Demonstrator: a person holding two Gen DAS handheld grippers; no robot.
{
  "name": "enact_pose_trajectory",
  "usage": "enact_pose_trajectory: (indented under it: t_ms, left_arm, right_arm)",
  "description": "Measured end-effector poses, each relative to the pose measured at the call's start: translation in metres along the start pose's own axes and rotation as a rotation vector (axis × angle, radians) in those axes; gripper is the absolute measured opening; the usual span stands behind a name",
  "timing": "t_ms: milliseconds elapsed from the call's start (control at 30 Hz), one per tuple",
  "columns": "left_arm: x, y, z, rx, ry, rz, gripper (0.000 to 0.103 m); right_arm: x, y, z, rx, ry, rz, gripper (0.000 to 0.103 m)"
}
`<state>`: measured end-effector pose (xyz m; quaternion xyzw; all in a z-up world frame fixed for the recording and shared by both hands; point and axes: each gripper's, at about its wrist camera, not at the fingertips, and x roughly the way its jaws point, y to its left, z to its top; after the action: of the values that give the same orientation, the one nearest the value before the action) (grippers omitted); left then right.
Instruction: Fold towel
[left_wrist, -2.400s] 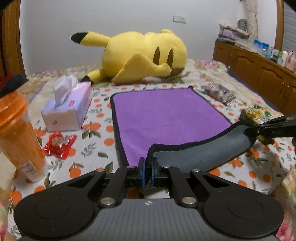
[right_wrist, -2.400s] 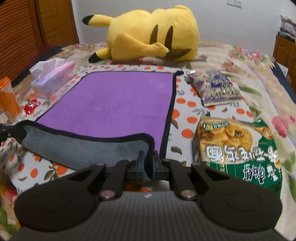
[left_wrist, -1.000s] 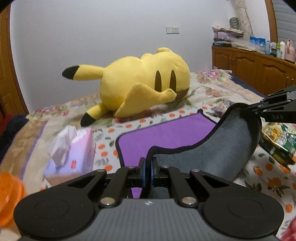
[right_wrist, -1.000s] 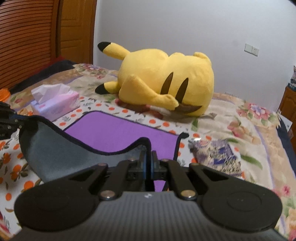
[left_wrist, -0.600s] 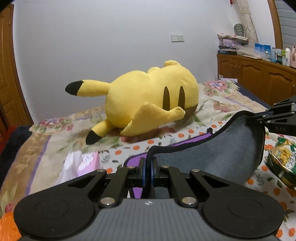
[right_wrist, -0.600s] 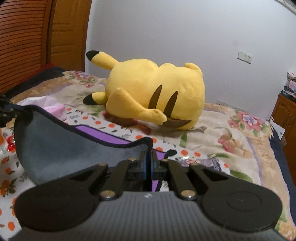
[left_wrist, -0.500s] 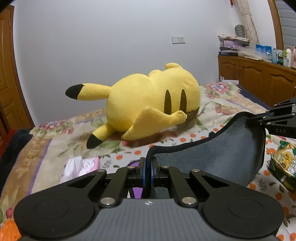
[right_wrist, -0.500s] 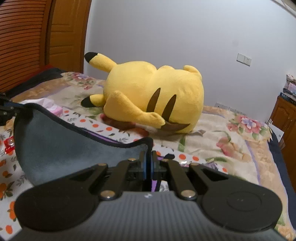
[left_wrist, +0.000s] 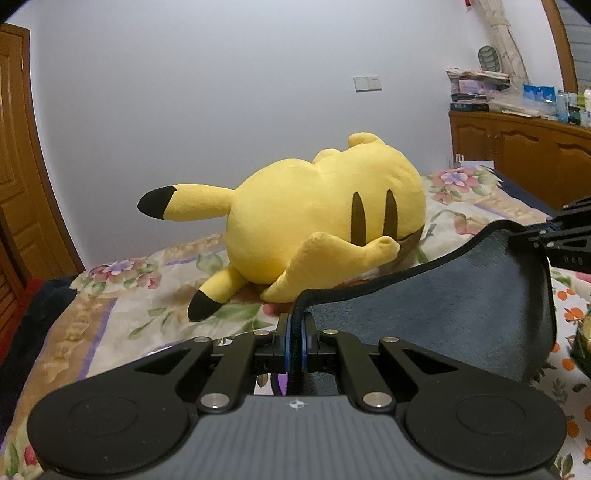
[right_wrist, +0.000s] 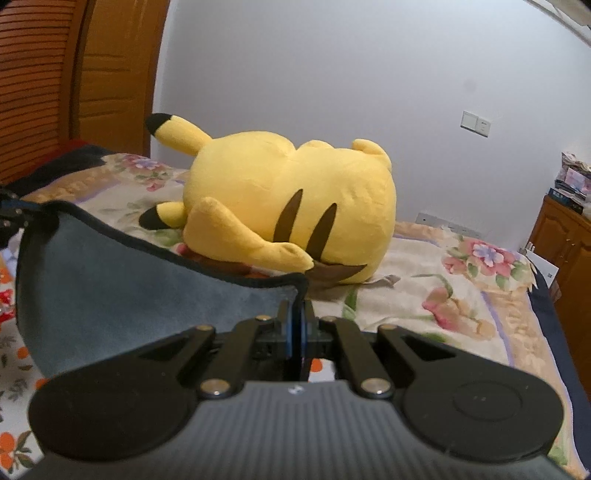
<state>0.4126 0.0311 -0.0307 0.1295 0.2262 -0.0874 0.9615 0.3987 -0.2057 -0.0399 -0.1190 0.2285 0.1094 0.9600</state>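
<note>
Towel (left_wrist: 436, 314) held up off the bed, grey underside toward both cameras, black piping along its top edge sagging between the two grippers; a sliver of purple face shows only in the left wrist view, at 6 o'clock just under the pinch point. Left gripper (left_wrist: 295, 332) clamped tight on one corner, fabric running out to 3 o'clock. Right gripper (right_wrist: 295, 328) likewise pinched closed on the opposite corner, towel (right_wrist: 129, 288) stretching away to 9 o'clock. Each view catches the other tool at the far end of the cloth: right gripper (left_wrist: 561, 236) at 3 o'clock in the left view, left gripper (right_wrist: 11, 218) at 9 o'clock in the right view. Yellow plush toy (left_wrist: 317, 221) lies on the floral bedspread (left_wrist: 147, 295) at 12 o'clock beyond the towel edge in both views; plush (right_wrist: 288, 214) sits closer in the right view. Left view alone shows a wooden cabinet (left_wrist: 517, 155) with clutter on top at 2 o'clock and a green snack bag (left_wrist: 583, 343) edge at 3 o'clock; right view alone shows a wooden door (right_wrist: 110, 74) at 10 o'clock. Against 2.4 s ago: towel then lay mostly flat, purple side up, only the near edge lifted; now the raised edge has been carried forward toward the plush and the flat purple area is hidden. Tissue box and orange bottle gone from view.
</note>
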Motion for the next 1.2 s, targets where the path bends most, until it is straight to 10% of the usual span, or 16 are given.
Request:
enact_pose_trajectory:
  t_ms: [1200]
  left_arm:
    - [0.118, -0.003, -0.041, -0.035, 0.143, 0.073, 0.010]
  right_arm:
    - [0.095, 0.012, -0.039, -0.024, 0.146, -0.073, 0.006]
